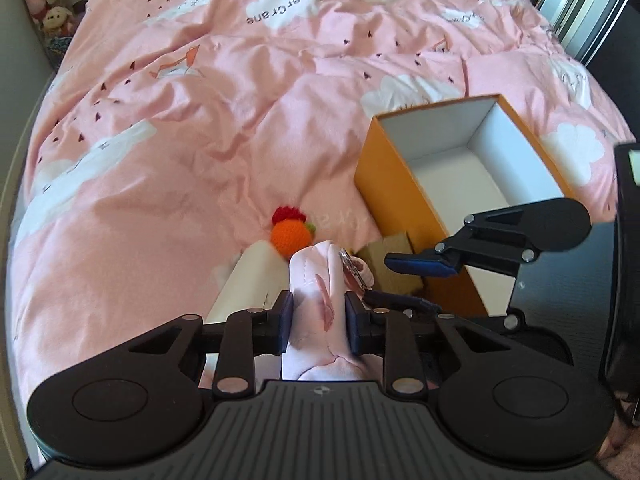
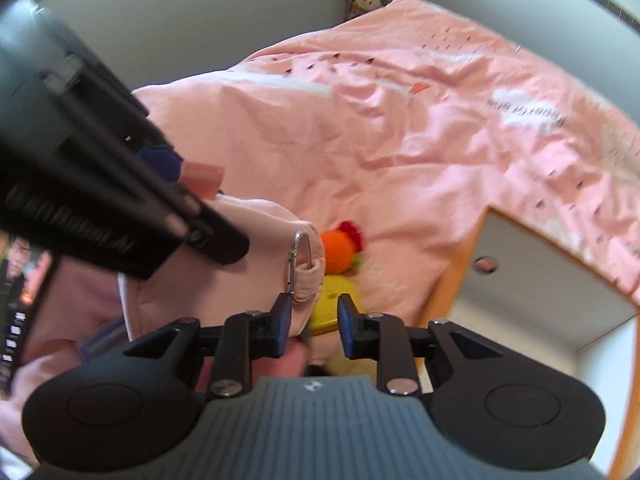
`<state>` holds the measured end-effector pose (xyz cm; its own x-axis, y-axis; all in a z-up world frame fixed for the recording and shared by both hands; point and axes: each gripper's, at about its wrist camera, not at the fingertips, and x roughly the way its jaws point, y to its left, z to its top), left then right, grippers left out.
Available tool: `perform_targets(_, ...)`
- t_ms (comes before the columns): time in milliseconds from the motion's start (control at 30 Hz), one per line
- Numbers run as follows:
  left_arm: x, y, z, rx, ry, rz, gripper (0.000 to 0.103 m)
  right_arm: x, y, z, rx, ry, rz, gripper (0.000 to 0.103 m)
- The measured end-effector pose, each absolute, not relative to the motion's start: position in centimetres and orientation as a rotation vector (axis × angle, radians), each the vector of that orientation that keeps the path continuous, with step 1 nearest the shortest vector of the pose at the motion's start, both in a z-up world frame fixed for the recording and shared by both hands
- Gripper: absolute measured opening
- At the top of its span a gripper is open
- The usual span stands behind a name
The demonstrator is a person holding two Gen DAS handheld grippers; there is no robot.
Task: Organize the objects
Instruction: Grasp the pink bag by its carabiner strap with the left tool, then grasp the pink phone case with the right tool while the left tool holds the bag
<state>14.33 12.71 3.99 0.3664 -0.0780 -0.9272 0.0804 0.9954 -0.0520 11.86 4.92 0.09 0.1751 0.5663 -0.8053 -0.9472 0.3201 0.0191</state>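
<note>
The left gripper (image 1: 319,322) is clamping a pale pink pouch (image 1: 316,300) between its blue pads, holding it above the pink duvet (image 1: 200,140). The right gripper (image 2: 312,322) is standing narrowly parted with nothing pressed between its pads; the pouch's silver clip (image 2: 298,264) is lying just beside its left finger. An orange crocheted toy (image 1: 289,233) is resting on the duvet near the pouch. An open orange box (image 1: 400,184), white inside, is sitting to the right.
</note>
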Motion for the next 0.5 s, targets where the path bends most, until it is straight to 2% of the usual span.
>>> perform_targets(200, 13.1, 13.7, 3.2, -0.051, 1.305, -0.087, 0.033, 10.2, 4.6, -0.4, -0.532, 0.851, 1.172, 0.017)
perform_targets(500, 14.0, 15.0, 0.7, -0.132, 1.368, -0.066, 0.043, 9.8, 4.1, -1.1, -0.506, 0.872, 1.162, 0.015)
